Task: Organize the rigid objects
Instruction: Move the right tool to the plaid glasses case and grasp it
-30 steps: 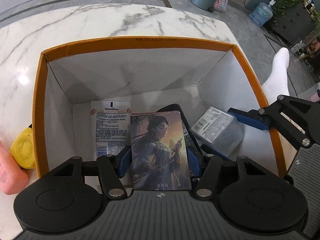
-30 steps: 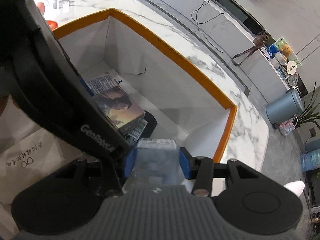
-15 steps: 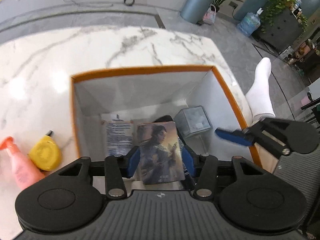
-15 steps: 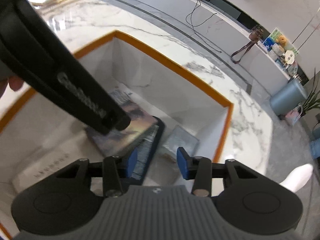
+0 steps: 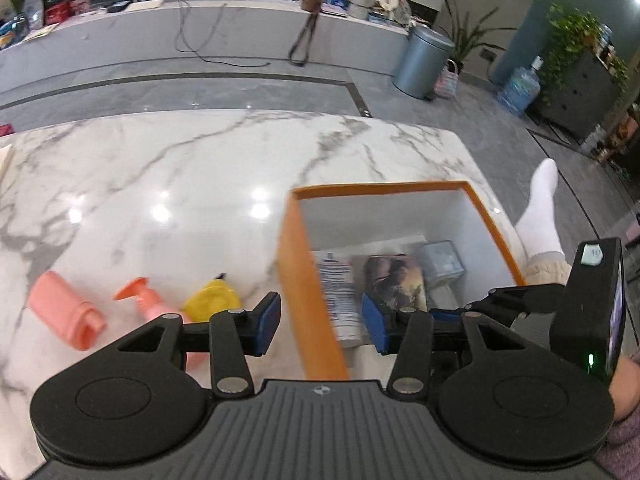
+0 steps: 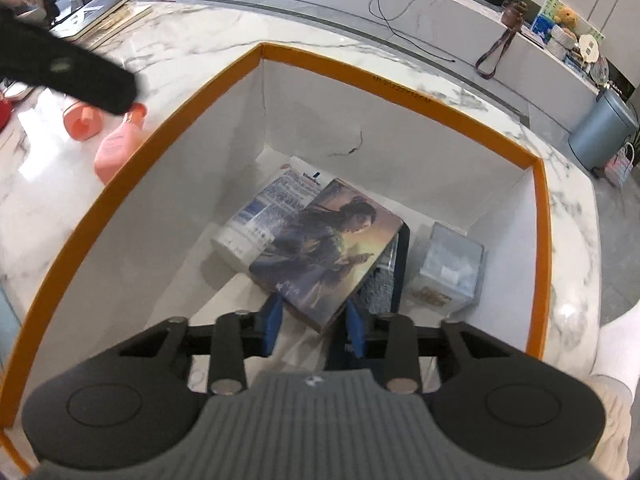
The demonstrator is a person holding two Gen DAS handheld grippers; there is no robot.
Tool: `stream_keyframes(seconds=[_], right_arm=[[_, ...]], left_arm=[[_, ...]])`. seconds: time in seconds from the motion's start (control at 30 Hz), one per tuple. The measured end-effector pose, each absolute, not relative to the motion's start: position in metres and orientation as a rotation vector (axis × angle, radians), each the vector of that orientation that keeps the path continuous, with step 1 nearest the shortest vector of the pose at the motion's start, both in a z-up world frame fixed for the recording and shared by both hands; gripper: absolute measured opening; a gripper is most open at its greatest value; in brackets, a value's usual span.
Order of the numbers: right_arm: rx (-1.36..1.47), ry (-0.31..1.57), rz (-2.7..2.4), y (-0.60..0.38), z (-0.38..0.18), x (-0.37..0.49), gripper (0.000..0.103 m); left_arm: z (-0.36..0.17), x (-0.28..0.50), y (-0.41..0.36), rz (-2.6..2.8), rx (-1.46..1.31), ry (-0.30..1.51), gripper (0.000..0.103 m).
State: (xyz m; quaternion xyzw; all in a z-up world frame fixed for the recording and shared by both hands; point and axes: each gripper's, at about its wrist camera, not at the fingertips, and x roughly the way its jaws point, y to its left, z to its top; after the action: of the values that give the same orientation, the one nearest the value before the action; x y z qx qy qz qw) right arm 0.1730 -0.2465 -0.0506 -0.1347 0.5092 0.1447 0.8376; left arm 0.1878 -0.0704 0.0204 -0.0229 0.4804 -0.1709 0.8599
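An orange-rimmed white box (image 6: 400, 84) (image 5: 304, 280) stands on the marble table. In it lie an illustrated box of a woman (image 6: 328, 248) (image 5: 394, 280), a Vaseline box (image 6: 268, 212) (image 5: 336, 292), a clear plastic box (image 6: 452, 268) (image 5: 444, 260) and a dark flat item (image 6: 384, 280) under the illustrated box. My left gripper (image 5: 320, 326) is open and empty, above the box's left wall. My right gripper (image 6: 314, 326) is open and empty over the box, above the illustrated box's near edge.
Left of the box on the table lie a yellow tape measure (image 5: 212, 302), a pink pump bottle (image 5: 152, 304) (image 6: 116, 148) and a pink cylinder (image 5: 64, 312) (image 6: 82, 120). The right gripper's body (image 5: 520, 308) shows at the left view's right side. A white-socked foot (image 5: 542, 208) is beyond the table edge.
My left gripper let go of the illustrated box, which now lies in the box, and rose back to the left. My right gripper released the clear plastic box earlier and has lifted.
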Motion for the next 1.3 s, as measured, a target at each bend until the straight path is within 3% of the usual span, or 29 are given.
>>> stream_keyframes(seconds=[0.3, 0.77, 0.97, 1.23, 1.3], right_arm=[[-0.254, 1.05, 0.267, -0.243, -0.038, 0.174, 0.026], [-0.154, 0.896, 0.445, -0.157, 0.039, 0.107, 0.026], [-0.231, 0.979, 0.525, -0.098, 0.009, 0.071, 0.027], [-0.479, 1.19, 0.457, -0.055, -0.048, 0.076, 0.041], [-0.516, 1.237, 0.451, -0.05, -0.059, 0.079, 0.049]], left_arm=[[0.015, 0.187, -0.022, -0.3, -0.019, 1.026, 0.055], [0.013, 0.134, 0.02, -0.324, -0.014, 1.091, 0.051], [0.002, 0.114, 0.037, -0.304, 0.066, 1.124, 0.051], [0.0, 0.098, 0.072, -0.26, 0.049, 1.122, 0.051], [-0.002, 0.094, 0.078, -0.264, 0.05, 1.124, 0.051]])
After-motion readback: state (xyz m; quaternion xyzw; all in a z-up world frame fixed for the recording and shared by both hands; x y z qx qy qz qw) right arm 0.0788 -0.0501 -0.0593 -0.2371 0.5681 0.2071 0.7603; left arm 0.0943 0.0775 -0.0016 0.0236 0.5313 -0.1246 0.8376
